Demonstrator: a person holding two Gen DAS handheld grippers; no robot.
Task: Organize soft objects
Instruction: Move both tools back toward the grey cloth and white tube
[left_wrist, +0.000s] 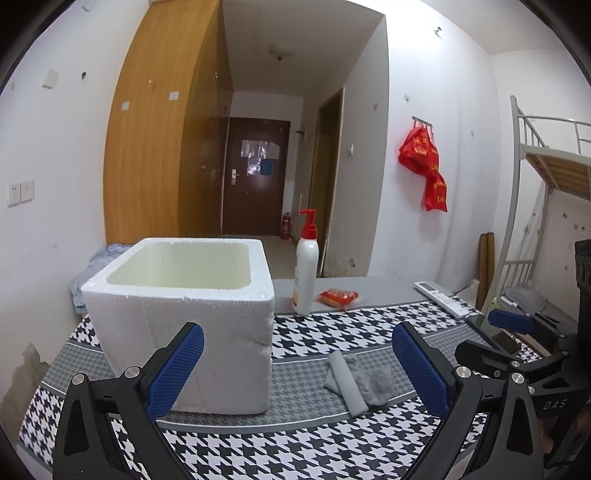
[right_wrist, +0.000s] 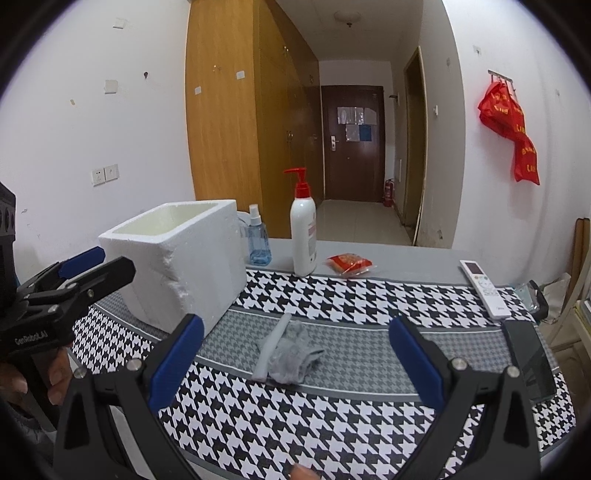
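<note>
A crumpled grey sock (left_wrist: 364, 380) (right_wrist: 291, 356) lies on the houndstooth cloth, just right of a white foam box (left_wrist: 184, 310) (right_wrist: 177, 258) whose inside looks empty. My left gripper (left_wrist: 297, 363) is open and empty, hovering in front of the box and the sock. My right gripper (right_wrist: 295, 358) is open and empty, with the sock between and beyond its fingertips. Each gripper shows at the edge of the other's view: the right one (left_wrist: 517, 332) in the left wrist view, the left one (right_wrist: 85, 269) in the right wrist view.
A white pump bottle (left_wrist: 306, 273) (right_wrist: 303, 236), a blue spray bottle (right_wrist: 258, 240) and a red snack packet (left_wrist: 338, 297) (right_wrist: 349, 264) stand at the table's far edge. A white remote (right_wrist: 484, 288) (left_wrist: 441, 297) and a dark phone (right_wrist: 530, 360) lie at the right.
</note>
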